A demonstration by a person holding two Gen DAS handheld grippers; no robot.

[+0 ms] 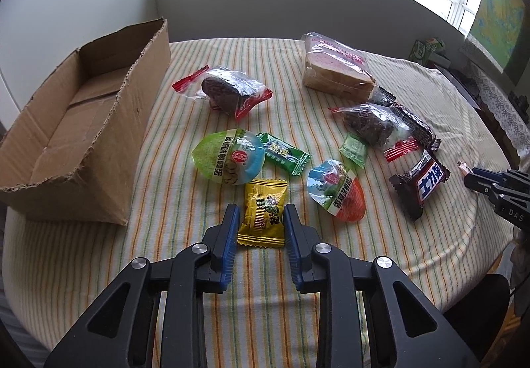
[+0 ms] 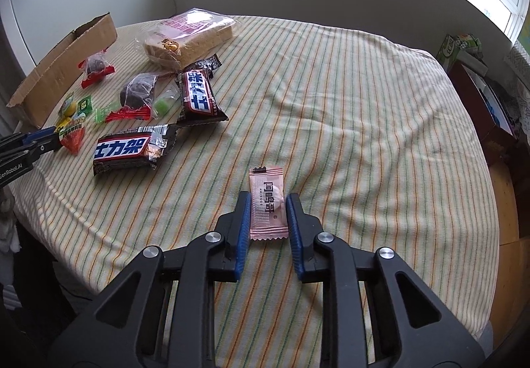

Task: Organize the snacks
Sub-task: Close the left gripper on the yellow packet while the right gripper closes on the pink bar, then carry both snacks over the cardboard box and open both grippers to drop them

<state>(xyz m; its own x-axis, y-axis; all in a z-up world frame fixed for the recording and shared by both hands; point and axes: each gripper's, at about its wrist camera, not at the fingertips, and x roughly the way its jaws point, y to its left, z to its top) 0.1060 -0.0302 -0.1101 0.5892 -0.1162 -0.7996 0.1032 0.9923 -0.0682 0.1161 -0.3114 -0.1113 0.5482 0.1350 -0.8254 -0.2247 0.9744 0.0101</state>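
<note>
Left tongs (image 1: 261, 214) gripping yellow candy (image 1: 263, 219)

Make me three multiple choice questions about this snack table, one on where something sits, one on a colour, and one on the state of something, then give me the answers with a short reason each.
1. Where is the cardboard box in the left wrist view?
A. Left edge of the table
B. Middle of the table
C. On the windowsill

2. What colour is the wrapper between the right claw's fingers?
A. Yellow
B. Pink
C. Green

3. What state is the cardboard box in?
A. Taped shut
B. Open, with no snacks seen inside
C. Open and filled with snacks

Answers:
1. A, the box stands on the striped tablecloth at the left, beside the snacks.
2. B, the right claw is closed on a pink candy; the yellow candy is in the left claw.
3. B, its top is open and only bare cardboard shows within.
</note>
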